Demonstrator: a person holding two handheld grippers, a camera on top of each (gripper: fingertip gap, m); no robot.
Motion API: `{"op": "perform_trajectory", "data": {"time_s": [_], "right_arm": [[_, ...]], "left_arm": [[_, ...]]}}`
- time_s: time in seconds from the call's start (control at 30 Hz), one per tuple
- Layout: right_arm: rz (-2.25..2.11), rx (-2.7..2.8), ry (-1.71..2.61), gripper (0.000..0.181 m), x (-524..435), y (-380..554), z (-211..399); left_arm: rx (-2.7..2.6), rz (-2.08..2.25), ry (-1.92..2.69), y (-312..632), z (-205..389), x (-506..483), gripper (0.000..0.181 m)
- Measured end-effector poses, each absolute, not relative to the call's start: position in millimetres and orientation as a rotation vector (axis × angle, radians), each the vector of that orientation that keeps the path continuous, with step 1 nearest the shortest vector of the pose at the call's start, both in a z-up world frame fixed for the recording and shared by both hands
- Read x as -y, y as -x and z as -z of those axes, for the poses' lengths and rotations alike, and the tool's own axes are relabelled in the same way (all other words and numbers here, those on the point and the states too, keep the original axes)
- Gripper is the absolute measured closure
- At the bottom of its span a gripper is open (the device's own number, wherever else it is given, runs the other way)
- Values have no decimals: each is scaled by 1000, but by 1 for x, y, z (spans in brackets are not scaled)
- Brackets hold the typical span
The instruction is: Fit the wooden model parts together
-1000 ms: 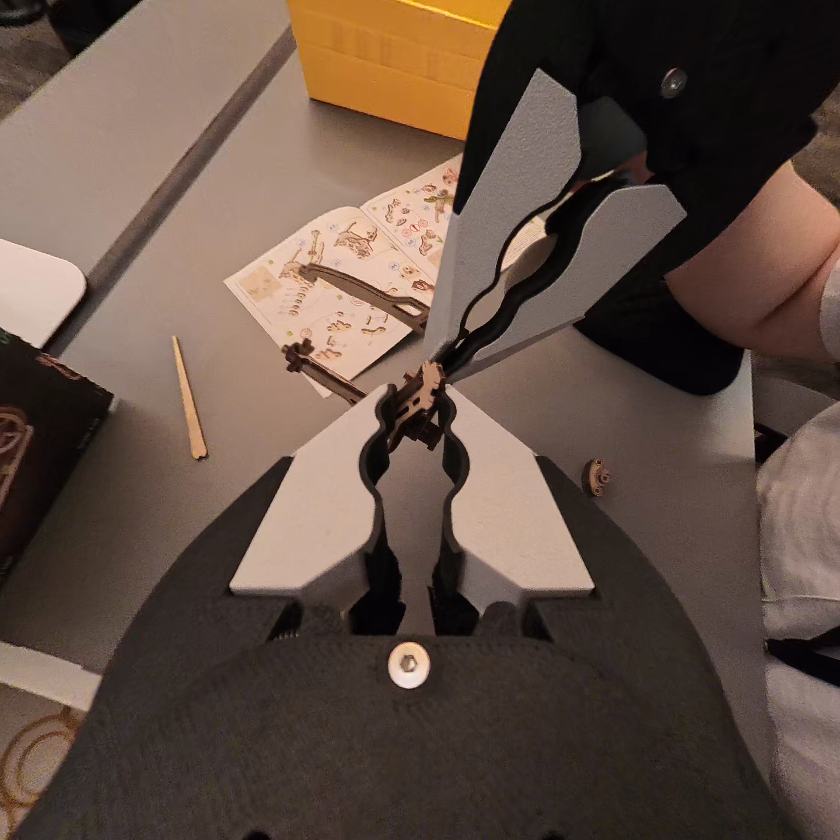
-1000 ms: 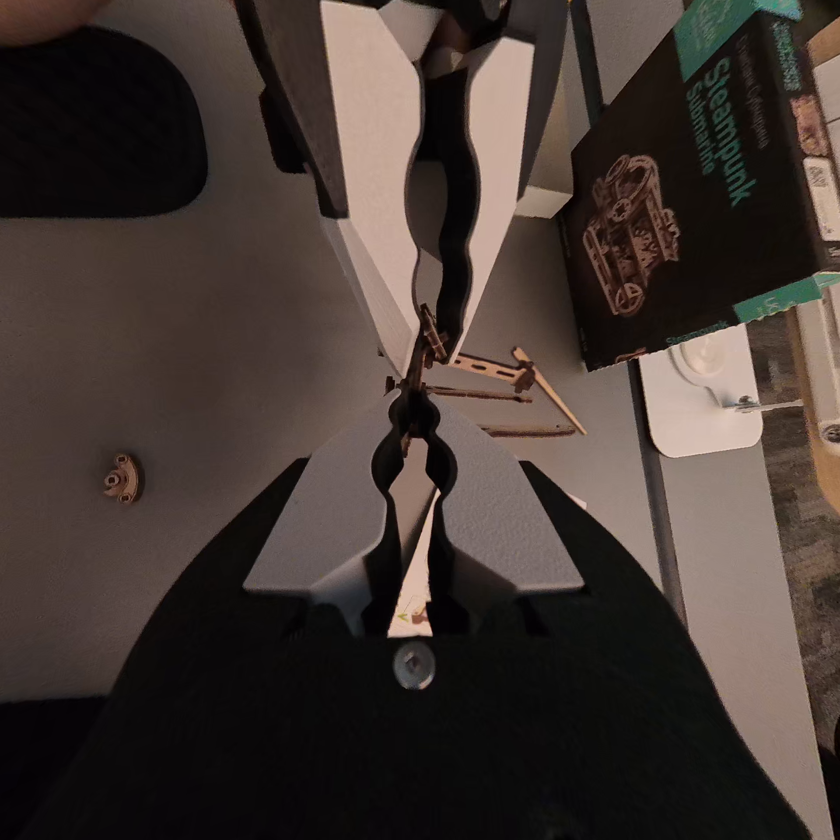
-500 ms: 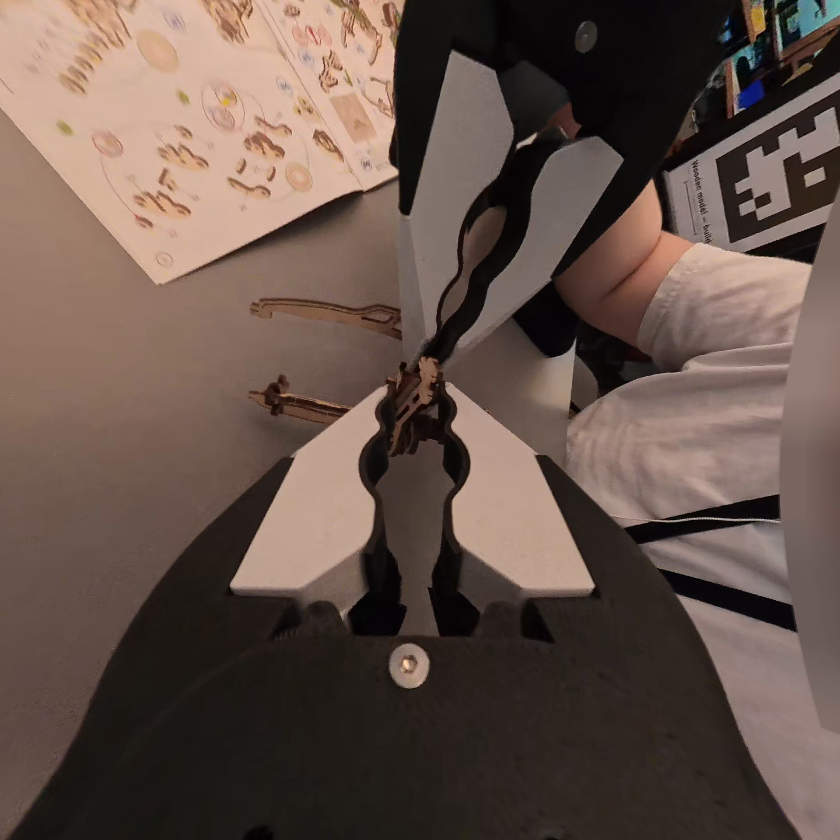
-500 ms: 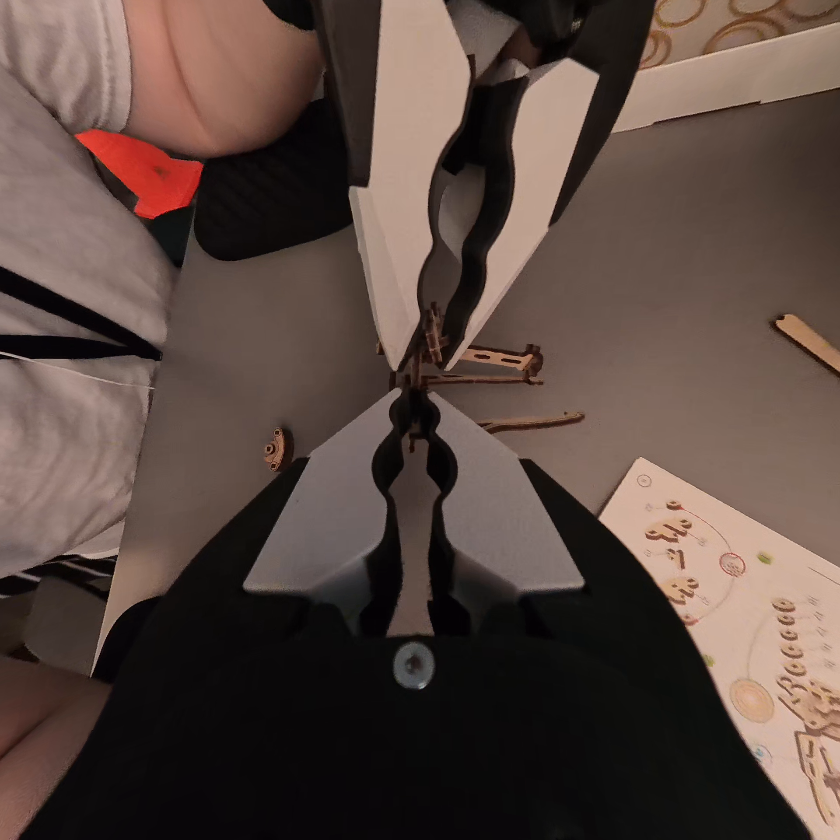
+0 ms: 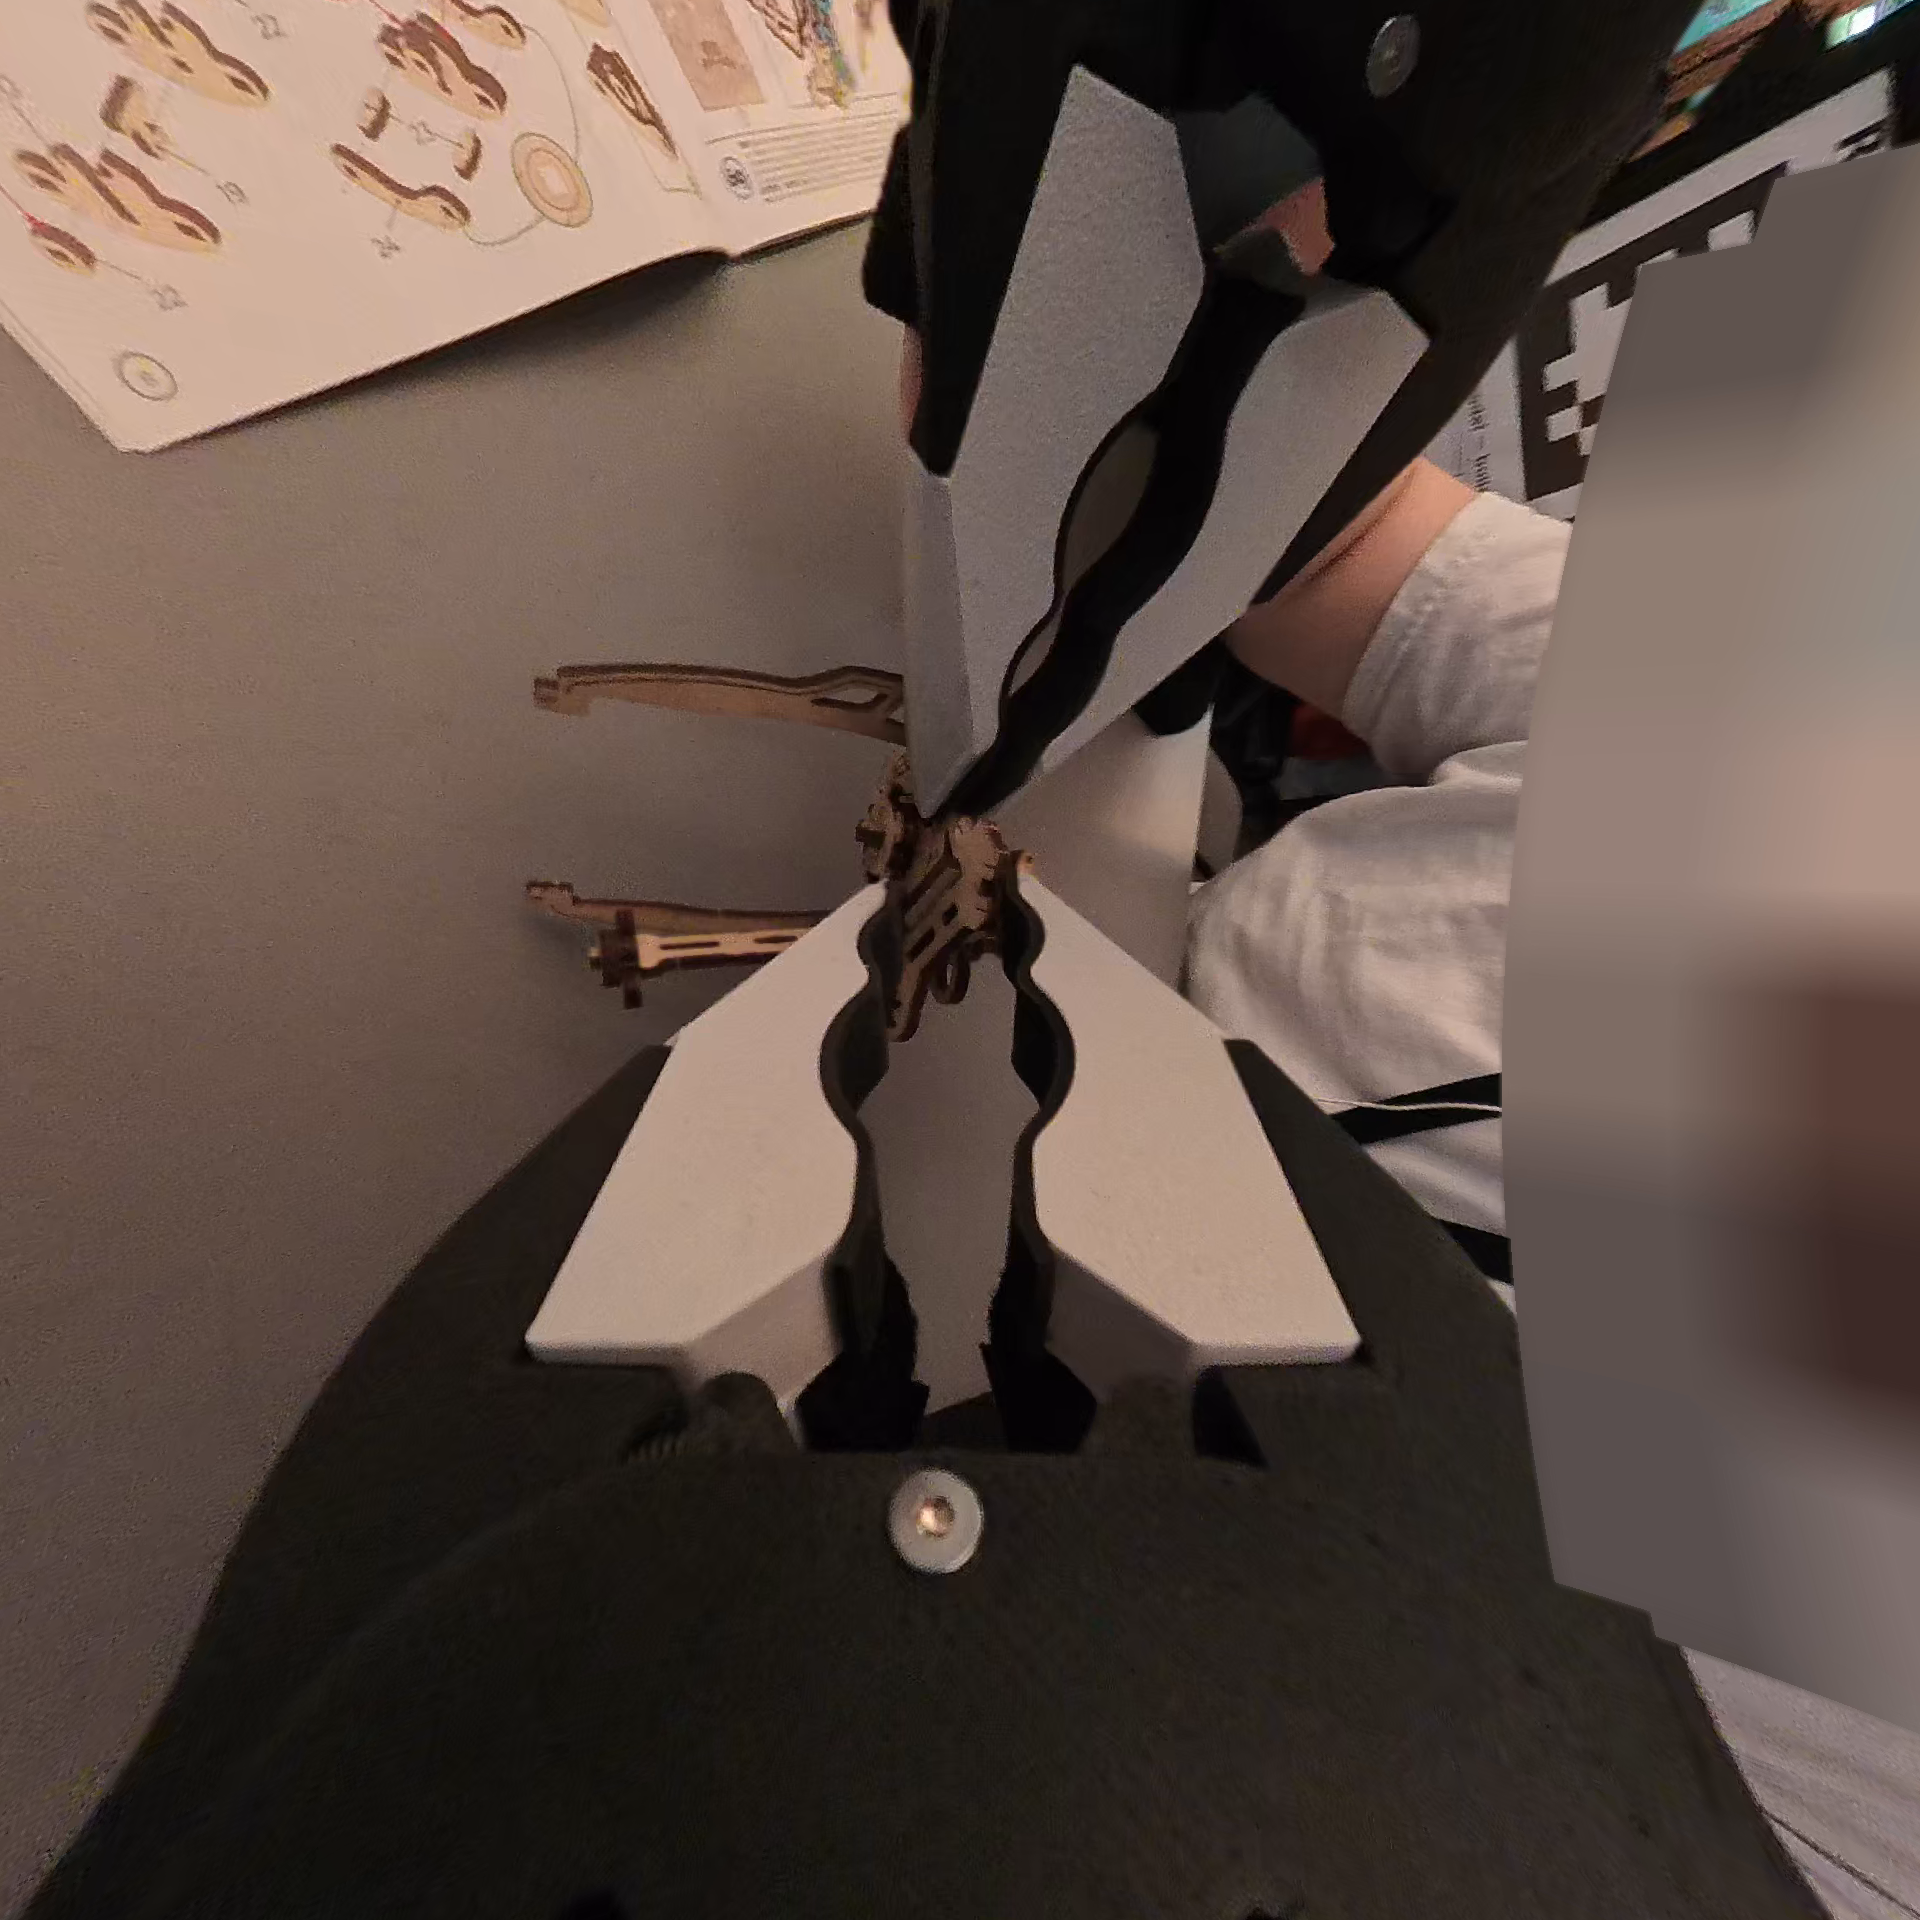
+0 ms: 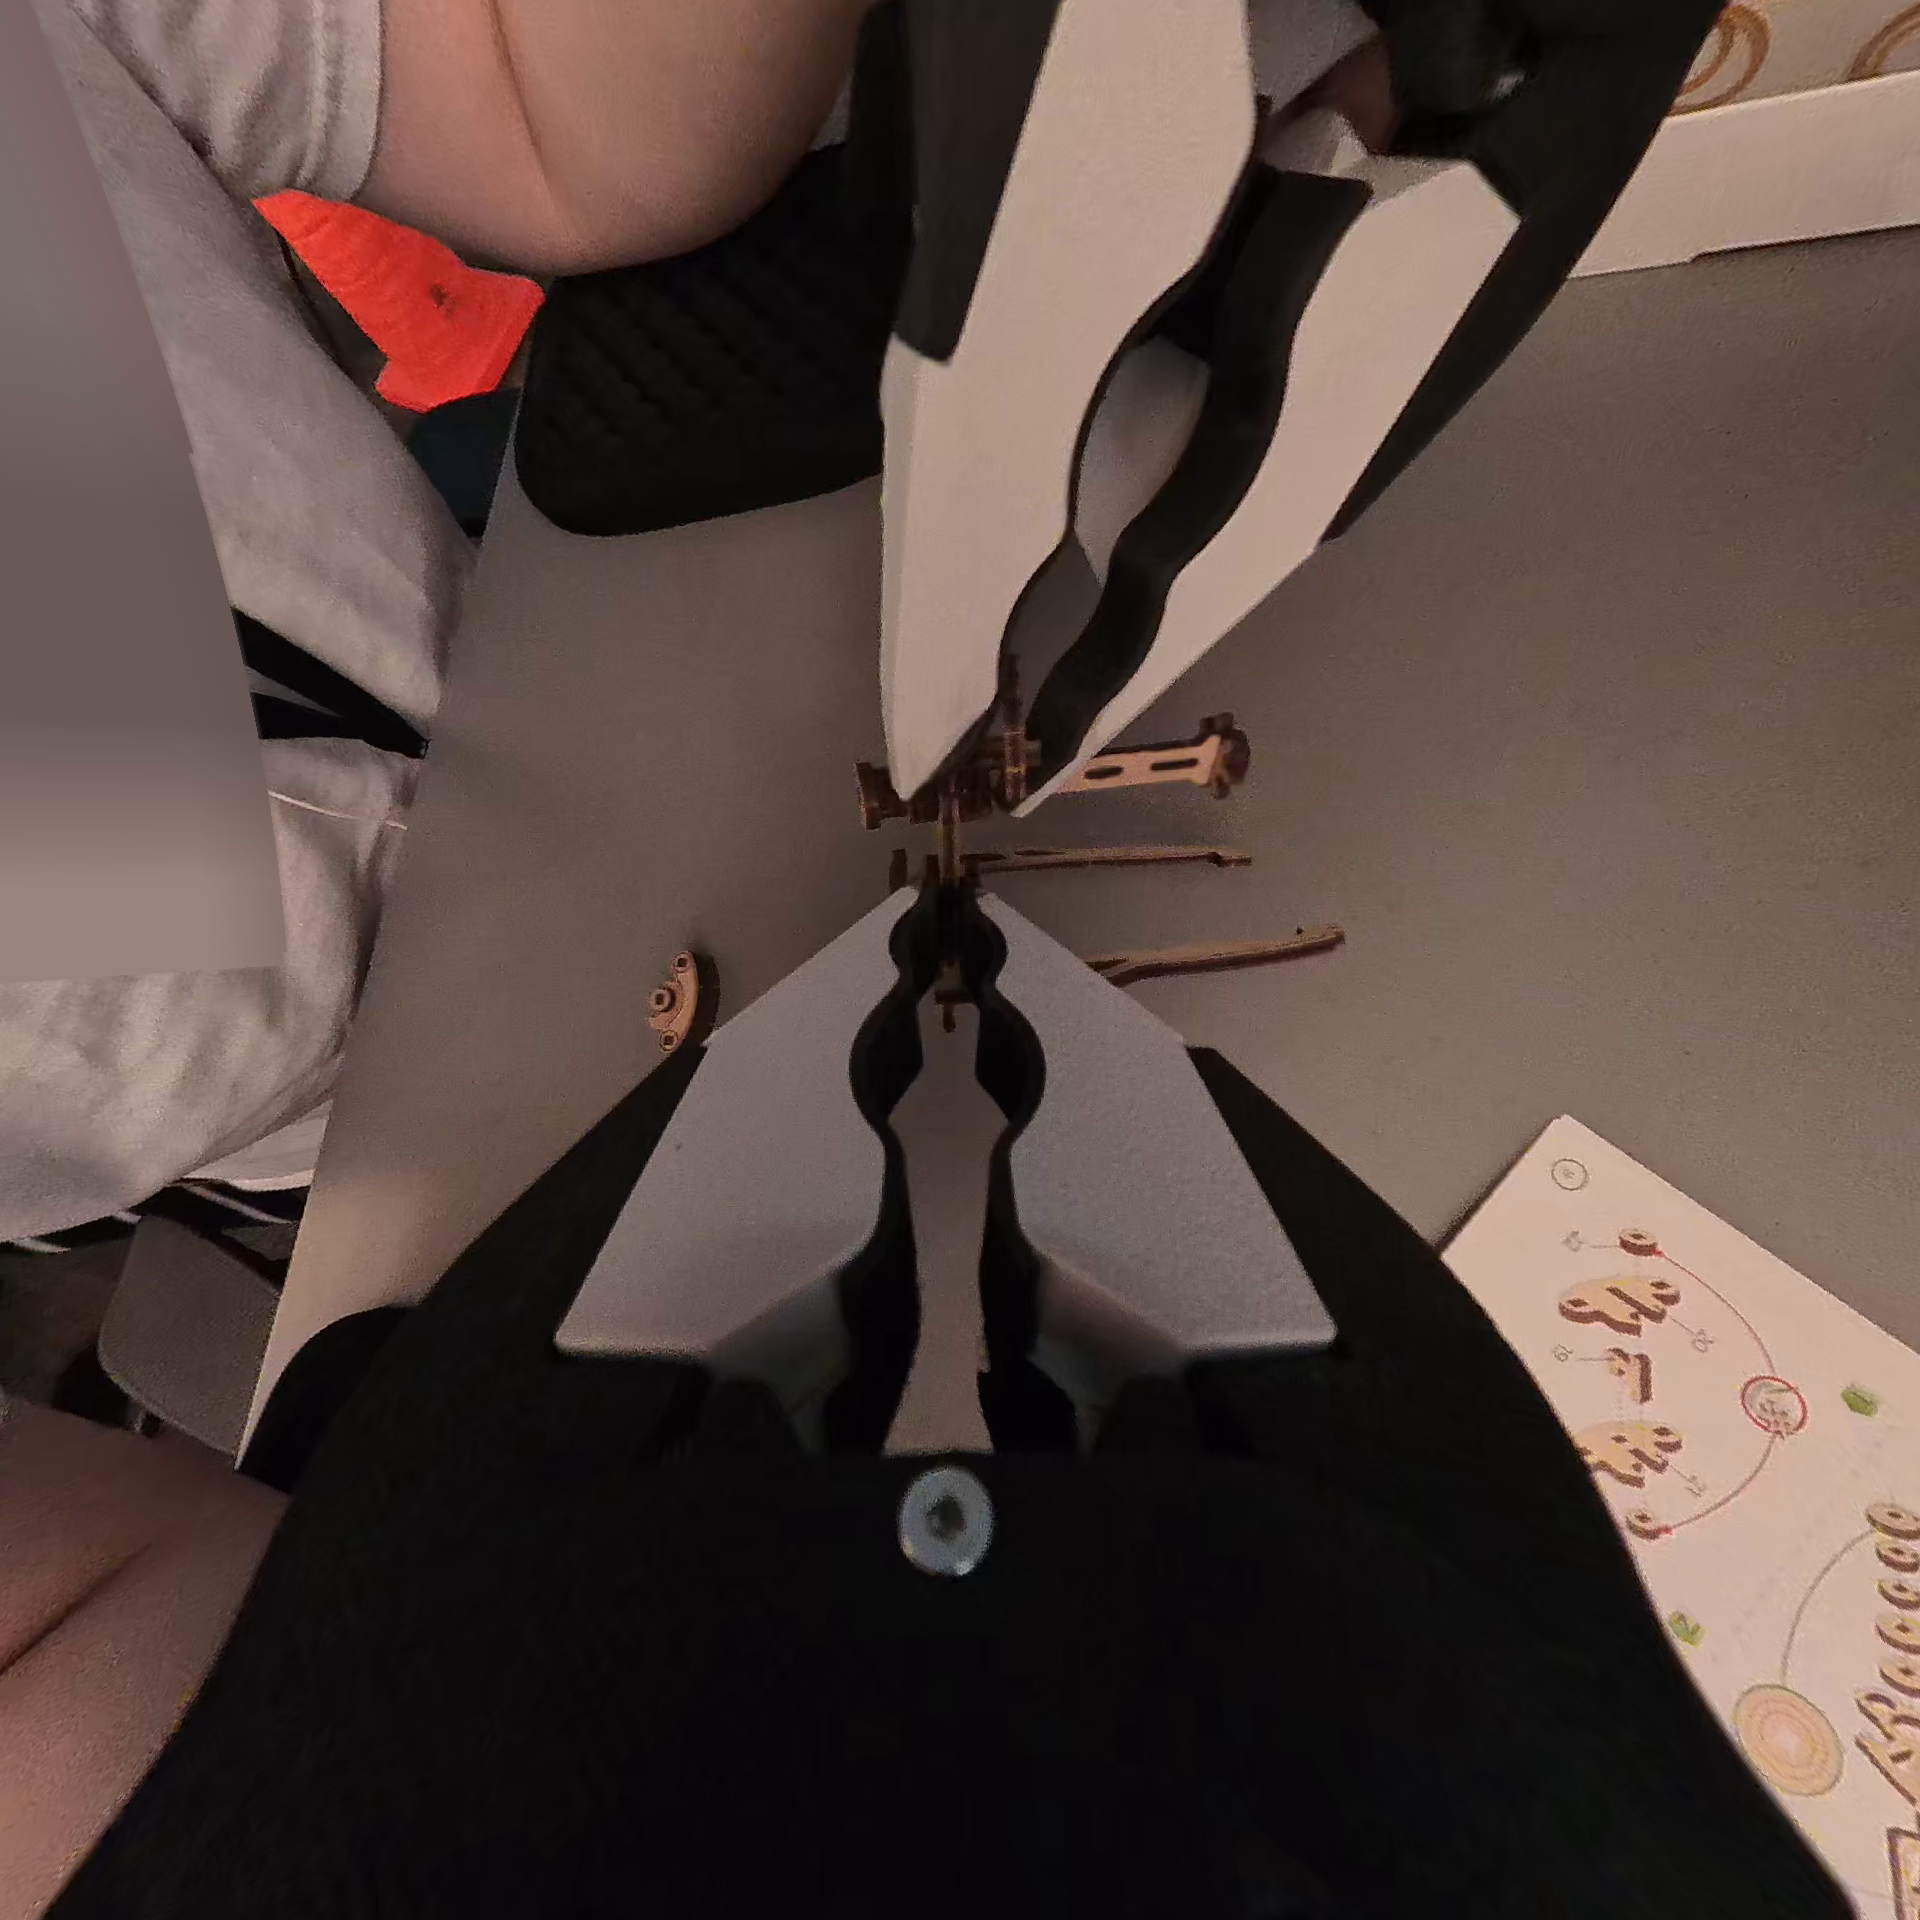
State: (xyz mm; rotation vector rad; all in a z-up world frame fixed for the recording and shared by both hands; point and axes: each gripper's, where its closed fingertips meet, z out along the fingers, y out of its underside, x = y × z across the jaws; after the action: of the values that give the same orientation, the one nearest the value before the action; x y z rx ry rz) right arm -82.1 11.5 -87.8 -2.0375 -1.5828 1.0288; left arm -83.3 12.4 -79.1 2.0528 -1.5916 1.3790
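My left gripper [image 5: 951, 889] is shut on a flat, slotted wooden part [image 5: 935, 920], held above the grey table [image 5: 260, 727]. My right gripper [image 6: 945, 902] is shut on a thin wooden part [image 6: 948, 935], seen edge-on. The two grippers meet tip to tip, and the two parts touch at their ends. In the left wrist view the right gripper [image 5: 935, 798] comes down from above with its small part [image 5: 888, 821] against the left one's part. In the right wrist view the left gripper [image 6: 971, 784] comes down from above with its part [image 6: 997, 769].
Loose wooden strips lie on the table under the grippers [image 5: 717, 691] [image 5: 675, 940] [image 6: 1226, 948]. A small half-round wooden piece [image 6: 681, 1003] lies near the table edge. An open instruction booklet [image 5: 364, 156] lies beyond. A person's arm and a black pad [image 6: 707, 395] are close by. My two grippers' fingertips are within a few centimetres of each other.
Both grippers have turned and dropped closer to the table, still tip to tip. The right gripper's small part now sits slightly left of the left gripper's part. Both grips unchanged.
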Motion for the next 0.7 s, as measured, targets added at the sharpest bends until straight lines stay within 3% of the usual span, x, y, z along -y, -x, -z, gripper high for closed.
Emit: {"op": "perform_trajectory", "data": {"time_s": [0.7], "right_arm": [[-1101, 1433, 2076, 179, -22, 75, 76]], "left_arm": [[1406, -1545, -2055, 76, 69, -26, 165]]}}
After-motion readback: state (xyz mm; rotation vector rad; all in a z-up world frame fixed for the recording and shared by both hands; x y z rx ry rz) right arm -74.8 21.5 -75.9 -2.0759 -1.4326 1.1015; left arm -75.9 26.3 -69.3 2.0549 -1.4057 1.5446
